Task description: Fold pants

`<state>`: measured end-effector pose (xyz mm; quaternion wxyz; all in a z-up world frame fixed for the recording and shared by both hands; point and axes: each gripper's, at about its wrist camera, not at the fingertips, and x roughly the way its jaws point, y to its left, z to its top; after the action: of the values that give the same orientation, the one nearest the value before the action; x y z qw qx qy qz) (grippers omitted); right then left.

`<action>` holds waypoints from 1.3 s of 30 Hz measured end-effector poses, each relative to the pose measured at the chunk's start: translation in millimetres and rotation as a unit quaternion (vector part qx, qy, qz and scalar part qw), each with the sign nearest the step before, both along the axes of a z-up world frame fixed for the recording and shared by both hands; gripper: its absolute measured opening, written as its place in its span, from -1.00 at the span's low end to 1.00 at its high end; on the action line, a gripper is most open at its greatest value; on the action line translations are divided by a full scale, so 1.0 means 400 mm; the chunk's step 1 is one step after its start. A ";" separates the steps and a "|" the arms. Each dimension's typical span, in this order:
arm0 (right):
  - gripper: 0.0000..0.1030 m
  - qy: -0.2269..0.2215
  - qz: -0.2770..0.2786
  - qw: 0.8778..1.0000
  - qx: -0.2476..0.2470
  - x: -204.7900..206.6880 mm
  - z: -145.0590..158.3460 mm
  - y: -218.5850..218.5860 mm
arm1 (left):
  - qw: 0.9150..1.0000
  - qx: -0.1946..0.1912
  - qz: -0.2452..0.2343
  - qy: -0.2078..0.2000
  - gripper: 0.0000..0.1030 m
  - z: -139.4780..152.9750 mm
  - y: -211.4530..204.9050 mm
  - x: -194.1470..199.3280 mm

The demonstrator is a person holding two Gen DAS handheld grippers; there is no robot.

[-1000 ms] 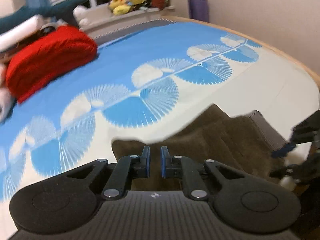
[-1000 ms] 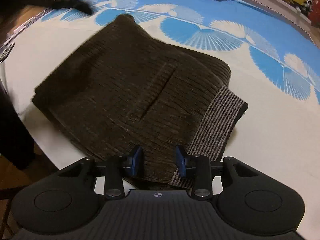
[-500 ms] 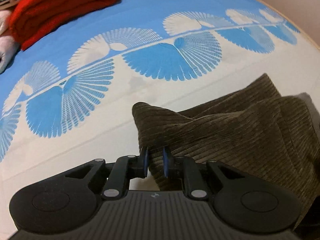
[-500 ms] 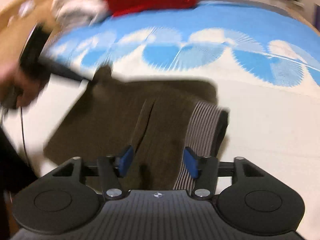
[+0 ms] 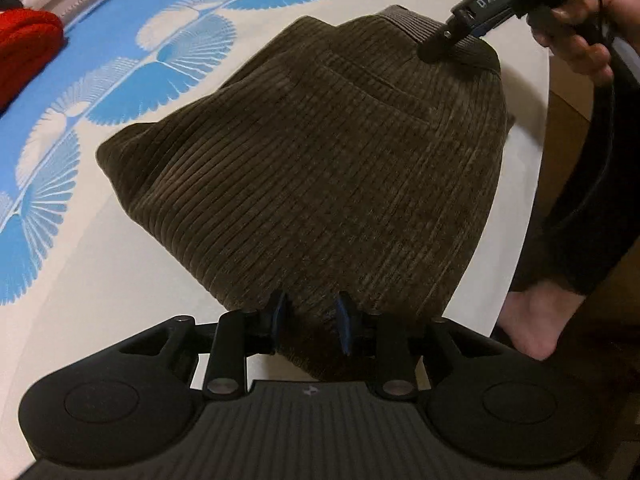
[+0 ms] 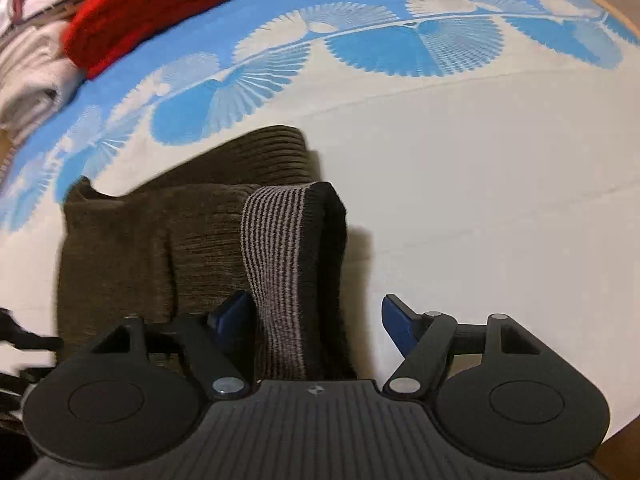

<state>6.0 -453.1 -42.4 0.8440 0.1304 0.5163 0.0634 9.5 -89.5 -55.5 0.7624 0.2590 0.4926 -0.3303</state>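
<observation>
Working on a blue-and-white fan-print sheet (image 6: 460, 152), red knit (image 6: 148, 4) behind; my left gripper (image 5: 310, 320) and right gripper (image 6: 316, 316) both gape over the folded pants (image 5: 320, 168).

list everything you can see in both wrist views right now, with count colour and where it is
pants: 1, dark brown corduroy, folded in a bundle on the near pale part of the cloth
waistband: 1, grey and black stripes, at the bundle's right end, between the right gripper's fingers
table cloth: 1, cream with blue fan pattern, under everything
red knit garment: 1, red, far left on the blue part
pale folded clothes: a pile, white to cream, left of the red one
left gripper: 1, black with blue pads, open at the bundle's near edge
right gripper: 1, black with blue pads, wide open around the waistband
right hand: 1, bare, on the right gripper's handle
</observation>
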 end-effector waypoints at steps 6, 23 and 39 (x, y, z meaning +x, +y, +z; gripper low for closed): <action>0.59 0.020 0.033 0.999 0.031 -0.020 -0.026 0.016 | 0.989 -0.057 0.135 -0.001 0.57 0.053 0.056 0.062; 0.74 0.037 0.015 0.997 0.070 0.005 -0.068 -0.004 | 0.973 -0.052 0.220 0.037 0.57 0.010 0.061 0.164; 0.88 0.039 0.027 0.995 0.089 0.042 -0.097 0.005 | 0.955 -0.078 0.267 0.101 0.69 -0.061 0.054 0.239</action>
<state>22.7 -451.2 -81.4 0.8064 0.1935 0.5443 0.1265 104.9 -67.8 -80.0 0.7866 0.0236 0.5912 -0.1765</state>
